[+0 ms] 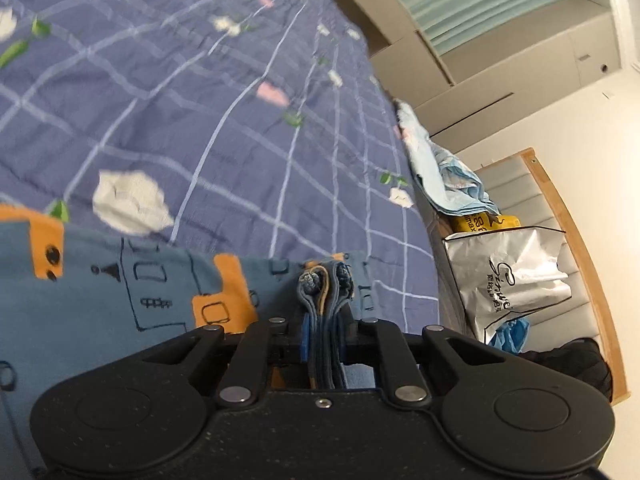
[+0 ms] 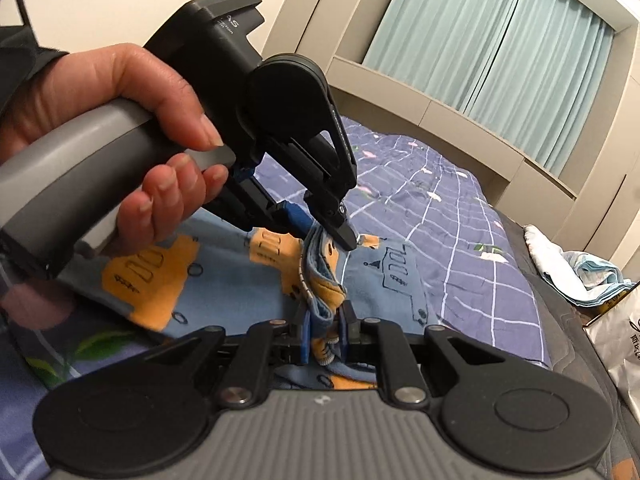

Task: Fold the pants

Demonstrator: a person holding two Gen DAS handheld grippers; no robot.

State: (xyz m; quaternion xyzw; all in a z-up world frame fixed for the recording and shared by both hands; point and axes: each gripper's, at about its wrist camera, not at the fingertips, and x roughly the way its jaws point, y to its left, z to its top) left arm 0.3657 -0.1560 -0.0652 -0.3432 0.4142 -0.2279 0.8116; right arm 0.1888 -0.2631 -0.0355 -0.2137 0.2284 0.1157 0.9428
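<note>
Blue cotton pants (image 1: 100, 280) printed with orange blocks and black line drawings lie on a purple checked bedspread (image 1: 200, 100), spread just ahead of and under both grippers. Left gripper (image 1: 324, 320): jaws drawn in on a bunched, layered edge of the pants, which stands up between the pads and shows a stitched seam at its top. In the right wrist view the same left gripper (image 2: 340, 228) points down from upper left, tip pinching the raised fold; the person's left hand (image 2: 132, 132) wraps its grey handle. Right gripper (image 2: 324, 328): jaws clamped on a lower part of that same fold, blue pads pressed against cloth on both sides, an orange patch and ribbed trim showing between them. The two grip points sit close together along one ridge of fabric, left gripper's beyond the right's. Off to the right of both grippers, past the bed edge: a silver bag (image 1: 516, 276), crumpled pale blue cloth (image 1: 452, 184). Ahead, teal curtains (image 2: 500, 44).
</note>
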